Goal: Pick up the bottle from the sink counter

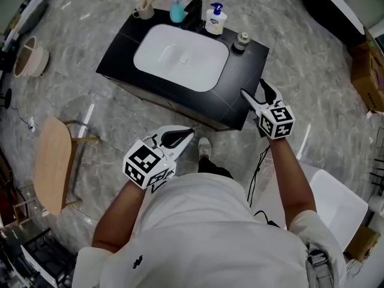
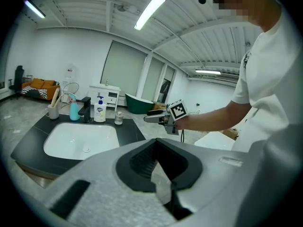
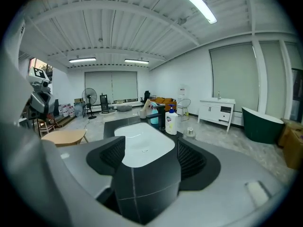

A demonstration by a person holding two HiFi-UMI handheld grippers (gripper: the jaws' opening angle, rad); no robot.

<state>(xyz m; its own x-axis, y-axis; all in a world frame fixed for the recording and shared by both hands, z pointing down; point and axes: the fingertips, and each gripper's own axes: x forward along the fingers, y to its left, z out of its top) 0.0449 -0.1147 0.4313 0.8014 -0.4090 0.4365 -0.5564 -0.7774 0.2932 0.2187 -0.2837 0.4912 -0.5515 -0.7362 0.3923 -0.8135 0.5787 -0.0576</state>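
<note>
On the black sink counter [image 1: 237,89], a white pump bottle [image 1: 215,20] stands behind the white basin [image 1: 180,56]. Beside it are a black faucet [image 1: 193,11], a teal spray bottle [image 1: 176,9], a cup of brushes [image 1: 144,8] and a small jar [image 1: 242,40]. My right gripper [image 1: 252,87] hangs over the counter's near right corner, open and empty; in the right gripper view the pump bottle [image 3: 171,121] lies well ahead. My left gripper [image 1: 175,138] is in front of the counter, jaws together, holding nothing. The left gripper view shows the bottle [image 2: 99,111] far off.
A wooden stool [image 1: 53,164] stands on the left floor and a white chair [image 1: 336,203] at the right. A basket [image 1: 30,57] and a cardboard box [image 1: 369,71] sit at the room's edges. A green bathtub [image 3: 262,124] lies beyond the counter.
</note>
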